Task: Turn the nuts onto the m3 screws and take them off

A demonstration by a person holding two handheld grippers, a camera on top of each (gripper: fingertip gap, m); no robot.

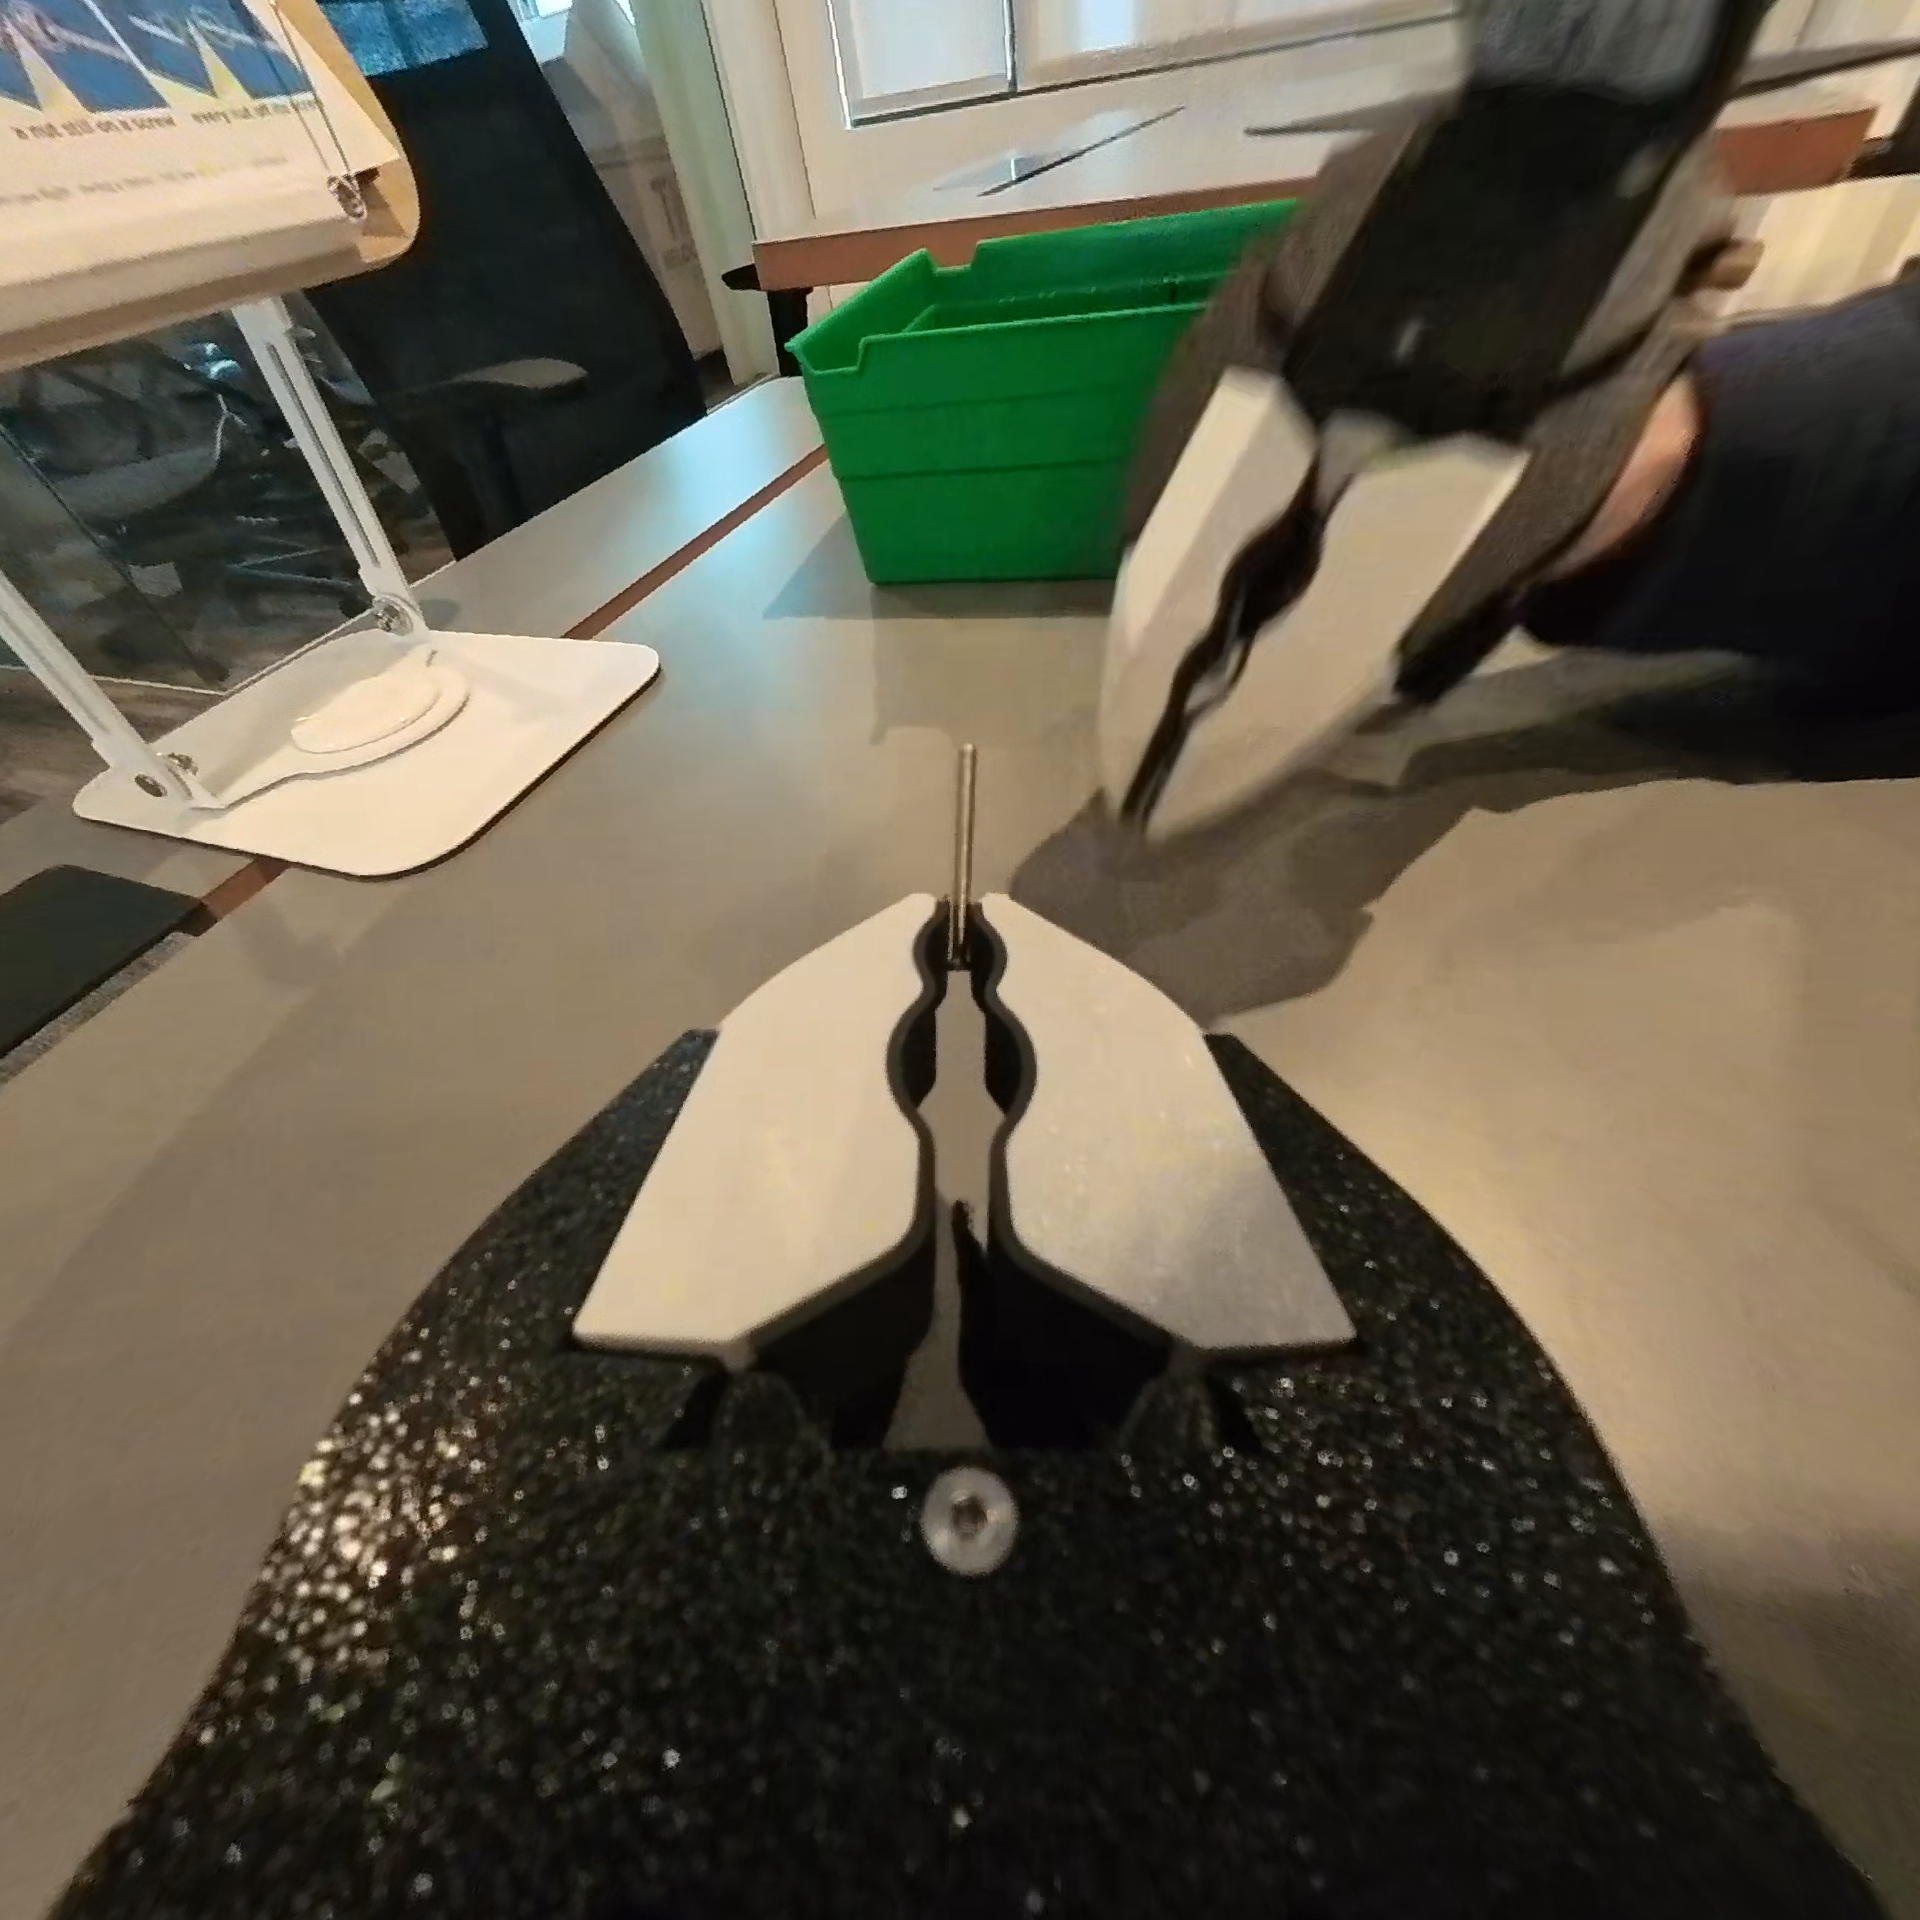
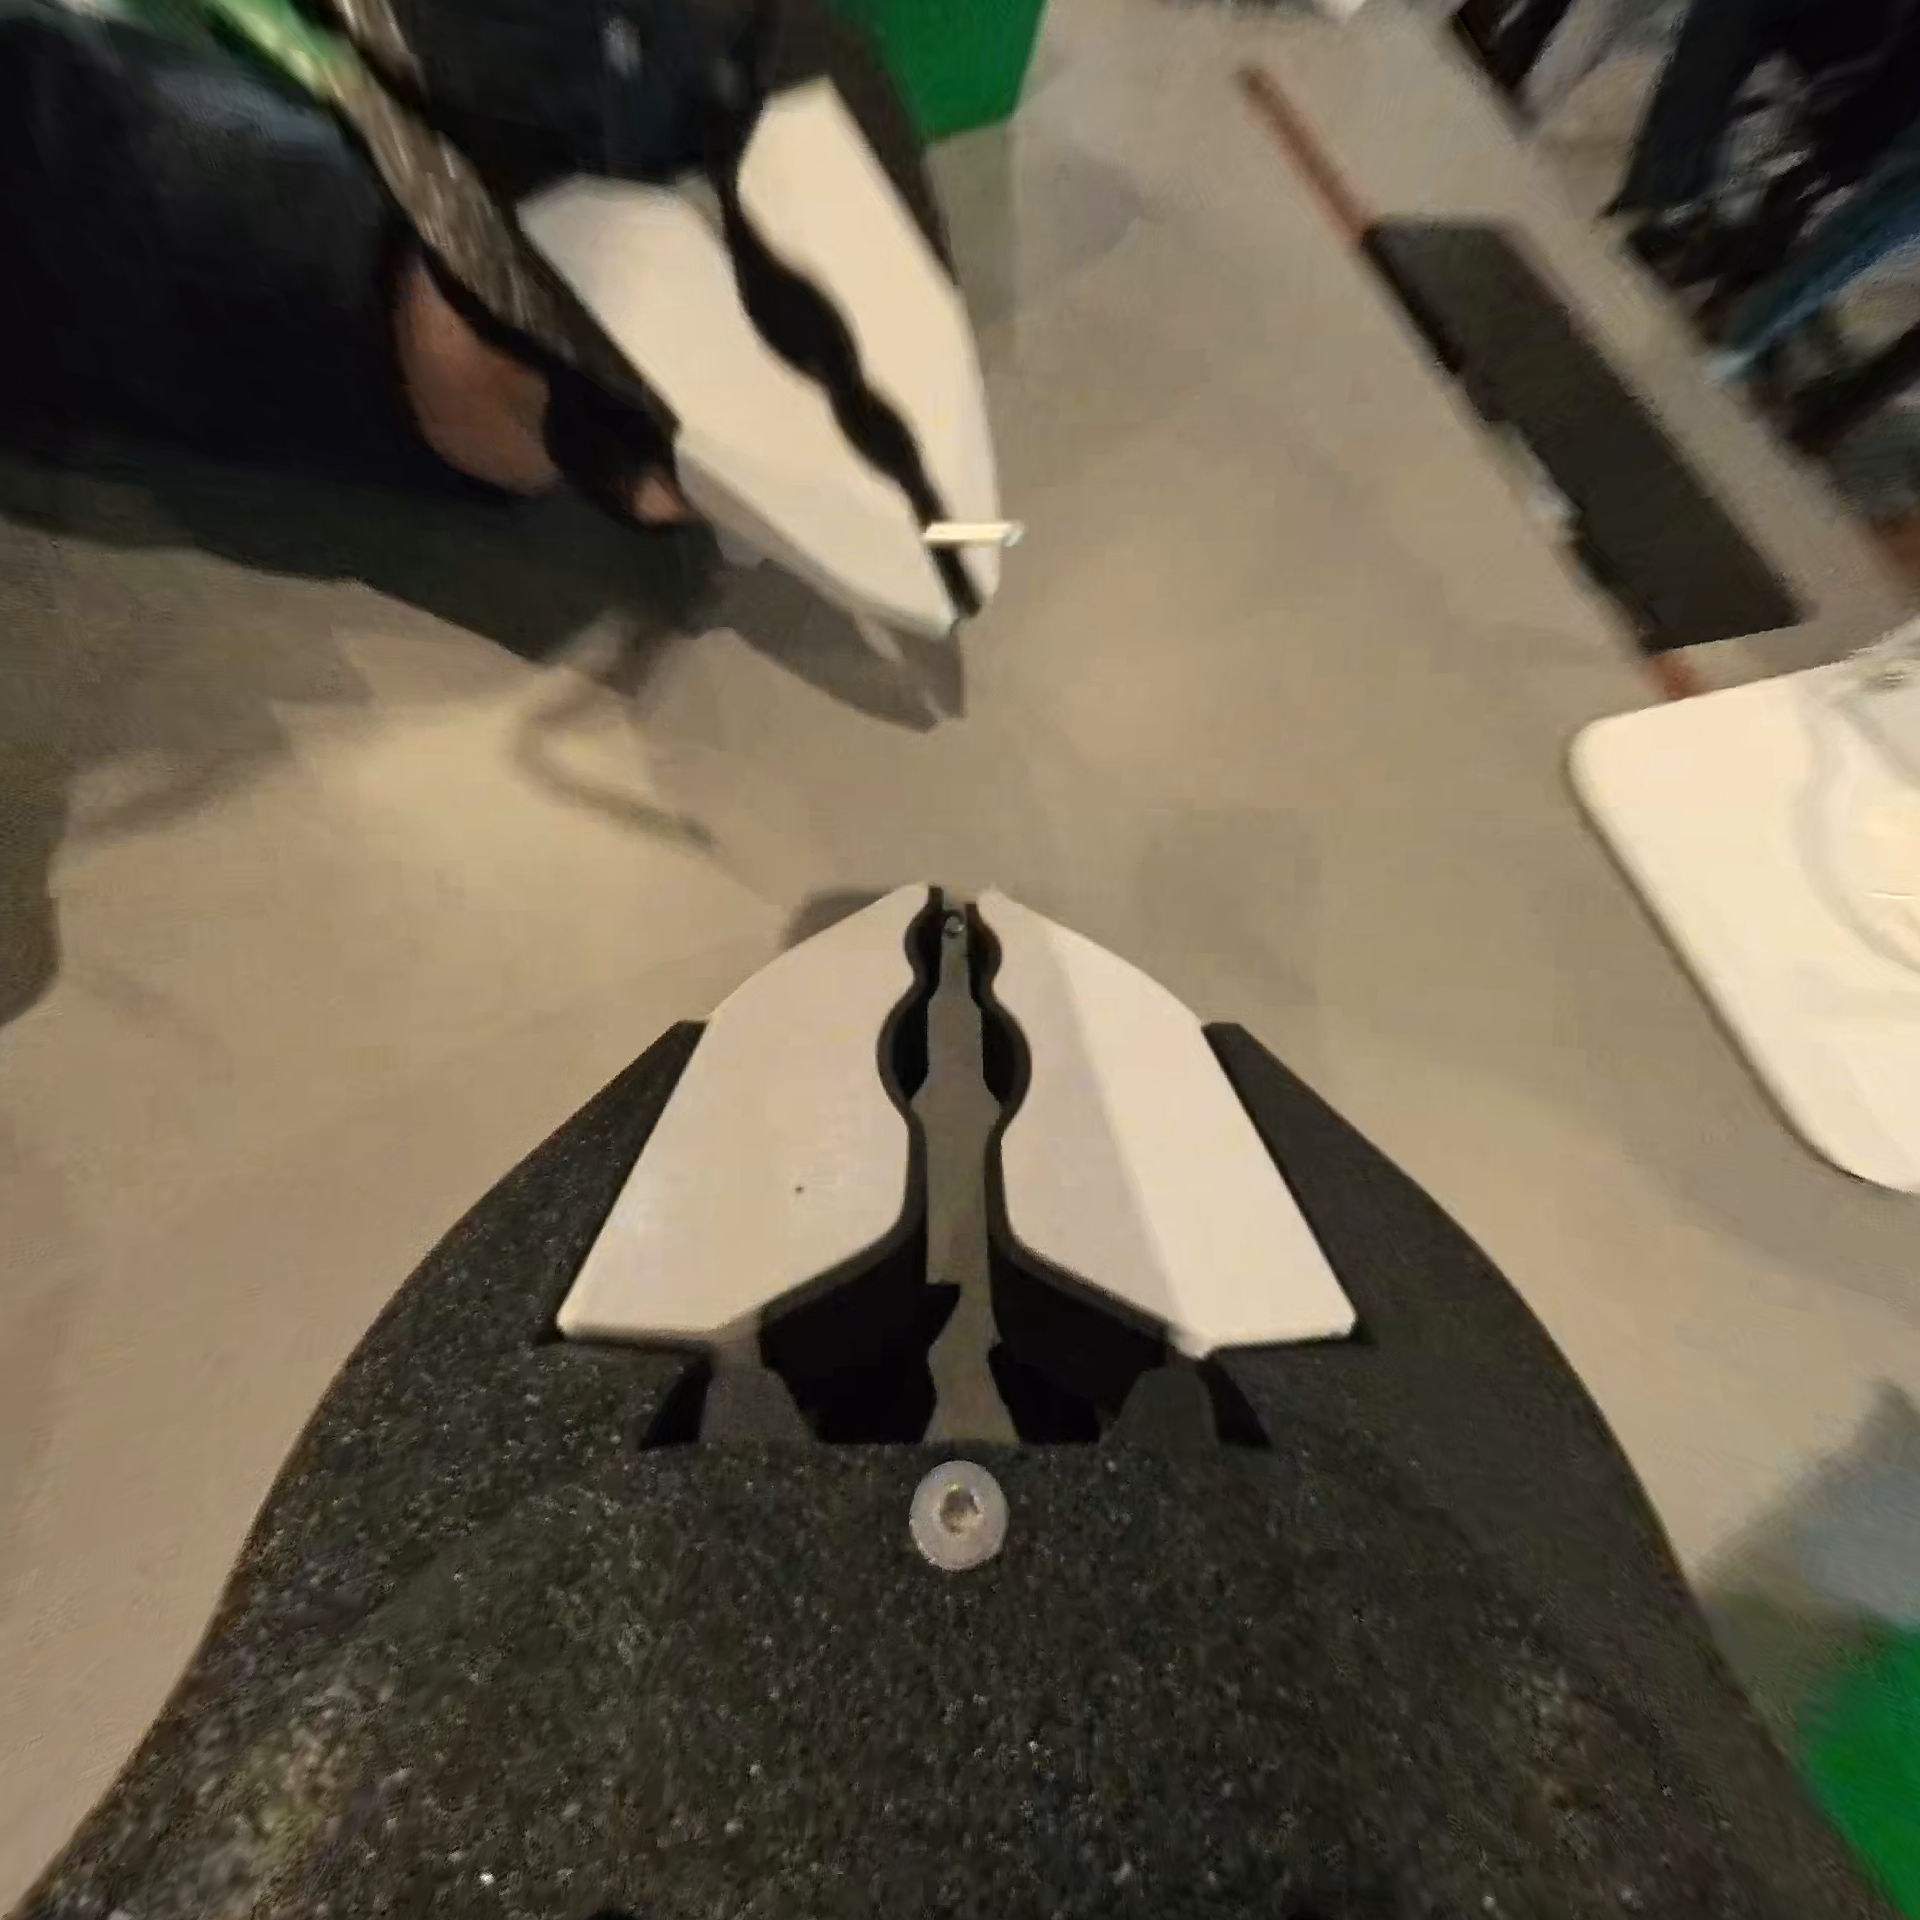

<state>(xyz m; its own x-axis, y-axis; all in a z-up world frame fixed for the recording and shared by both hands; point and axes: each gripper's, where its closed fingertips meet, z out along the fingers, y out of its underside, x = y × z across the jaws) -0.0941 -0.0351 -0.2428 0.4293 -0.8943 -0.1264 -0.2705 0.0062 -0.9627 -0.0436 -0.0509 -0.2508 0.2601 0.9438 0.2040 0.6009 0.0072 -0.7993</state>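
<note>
The left tongs (image 1: 964, 914) pinch the m3 screw (image 1: 966, 821) by its head so the shank juts free above the bench (image 1: 623, 987), while the right tongs (image 2: 956, 914), nearly closed on a tiny nut (image 2: 954, 918), hover nearby to thread it.

I see a silver screw (image 1: 966, 831) over my grey table (image 1: 520, 1039), a bright green bin (image 1: 977, 457) and a white stand base (image 1: 364, 748). My grippers' fingers (image 1: 800, 1122) are off-white, set in speckled black bodies (image 1: 935, 1662).
</note>
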